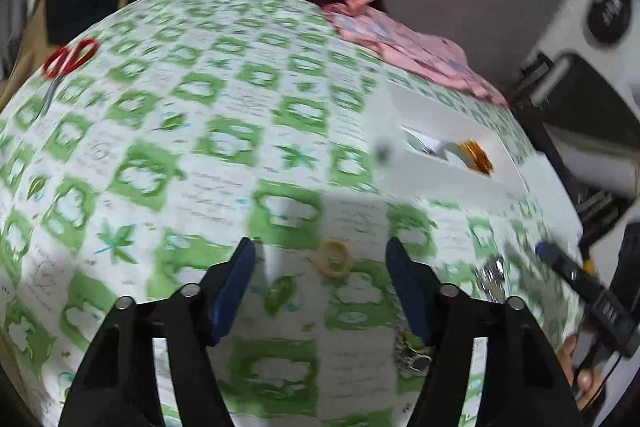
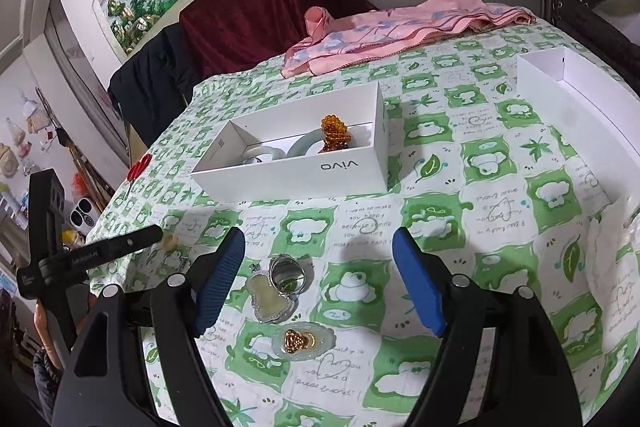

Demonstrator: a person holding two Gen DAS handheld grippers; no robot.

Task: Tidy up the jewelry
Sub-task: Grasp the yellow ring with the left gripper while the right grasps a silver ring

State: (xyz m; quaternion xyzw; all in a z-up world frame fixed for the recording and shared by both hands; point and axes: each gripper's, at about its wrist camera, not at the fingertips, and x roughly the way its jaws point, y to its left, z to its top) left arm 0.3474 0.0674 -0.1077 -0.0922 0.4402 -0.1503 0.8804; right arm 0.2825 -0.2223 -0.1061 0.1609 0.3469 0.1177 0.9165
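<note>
My left gripper [image 1: 320, 247] is open and empty, hovering just above a yellow ring [image 1: 333, 258] on the green-checked tablecloth [image 1: 180, 147]; the view is blurred. My right gripper [image 2: 319, 239] is open and empty above the cloth. Below it lie a silver ring [image 2: 289, 275], a pale gourd pendant [image 2: 267, 299] and a gold figure pendant [image 2: 298, 341]. The white box [image 2: 296, 175] beyond holds an amber bead bracelet [image 2: 335, 135] and pale bangles [image 2: 264, 151]. The box also shows in the left wrist view [image 1: 452, 143]. The left gripper shows at the left of the right wrist view [image 2: 152, 233].
A white box lid [image 2: 576, 115] lies at the right. A pink scarf [image 2: 384, 31] is bunched at the table's far edge. Red-handled scissors [image 1: 66, 63] lie near the far left edge. A dark red cloth [image 2: 256, 11] covers something behind the table.
</note>
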